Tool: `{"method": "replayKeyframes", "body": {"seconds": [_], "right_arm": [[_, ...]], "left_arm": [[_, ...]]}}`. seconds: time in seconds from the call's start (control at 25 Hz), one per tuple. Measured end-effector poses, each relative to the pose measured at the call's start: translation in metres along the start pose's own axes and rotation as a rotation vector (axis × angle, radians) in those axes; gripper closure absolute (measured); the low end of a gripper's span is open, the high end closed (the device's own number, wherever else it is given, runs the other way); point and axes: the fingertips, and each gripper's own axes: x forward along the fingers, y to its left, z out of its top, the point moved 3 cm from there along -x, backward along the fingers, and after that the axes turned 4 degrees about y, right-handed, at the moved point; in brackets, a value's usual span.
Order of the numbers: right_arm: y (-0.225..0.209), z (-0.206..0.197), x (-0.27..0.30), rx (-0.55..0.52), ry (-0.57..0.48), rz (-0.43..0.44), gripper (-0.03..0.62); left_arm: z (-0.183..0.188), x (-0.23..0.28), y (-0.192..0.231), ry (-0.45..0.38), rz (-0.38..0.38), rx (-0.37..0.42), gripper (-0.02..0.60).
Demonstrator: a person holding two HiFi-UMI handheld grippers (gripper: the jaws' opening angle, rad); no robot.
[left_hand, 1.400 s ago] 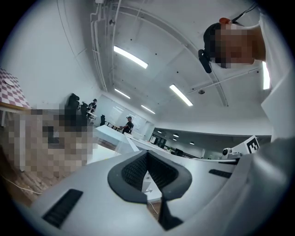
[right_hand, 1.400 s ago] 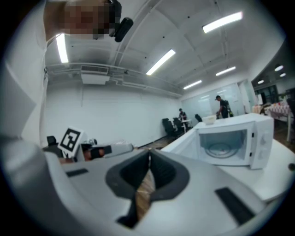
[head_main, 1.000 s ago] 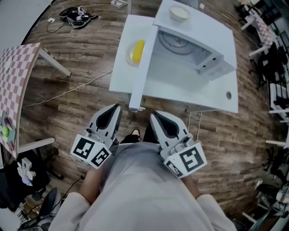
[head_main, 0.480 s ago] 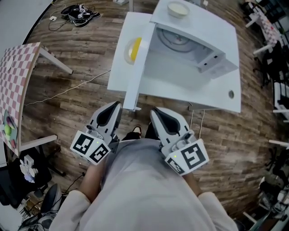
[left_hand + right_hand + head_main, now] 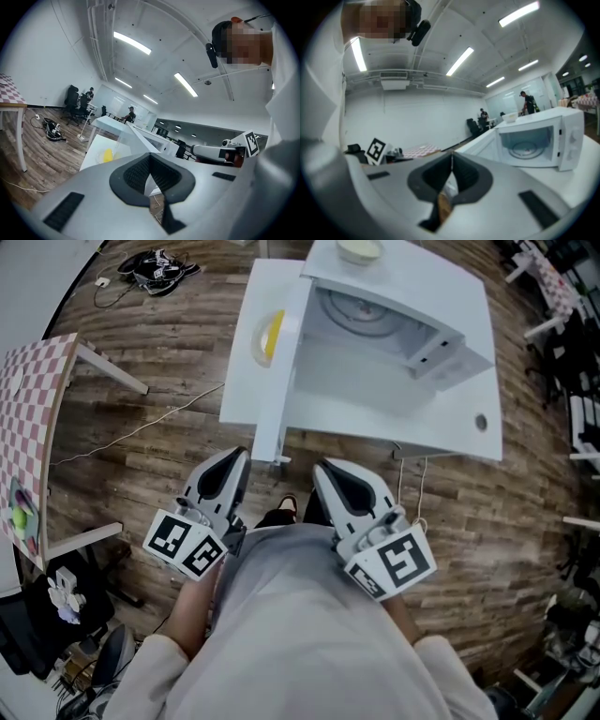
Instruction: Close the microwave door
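Observation:
A white microwave [image 5: 403, 306] stands on a white table [image 5: 375, 418], its cavity and glass turntable [image 5: 361, 315] exposed. Its door [image 5: 281, 371] is swung wide open and sticks out toward me over the table's near edge. In the right gripper view the open microwave [image 5: 543, 140] is at right, its door [image 5: 480, 140] to the left. My left gripper [image 5: 232, 465] and right gripper [image 5: 330, 474] are held close to my body, short of the table, both shut on nothing. The left gripper [image 5: 150, 157] points at the door [image 5: 136, 138].
A yellow object in a clear dish [image 5: 267, 338] lies on the table left of the door. A bowl [image 5: 359, 249] sits on top of the microwave. A checkered table [image 5: 28, 418] is at left, cables [image 5: 155, 268] on the wooden floor, chairs [image 5: 581, 334] at right.
The table and microwave have shifted slightly up in the head view. Both grippers stay shut near my body, hardly moved.

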Motion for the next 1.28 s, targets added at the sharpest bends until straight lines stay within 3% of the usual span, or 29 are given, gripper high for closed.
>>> {"method": "replayKeyframes", "body": {"seconds": [1.28], "right_arm": [[-0.017,-0.006,-0.006,0.06,0.005,-0.037,0.571]], "left_arm": [[-0.006,0.023,-0.013,0.05,-0.082,-0.054,0.565]]}}
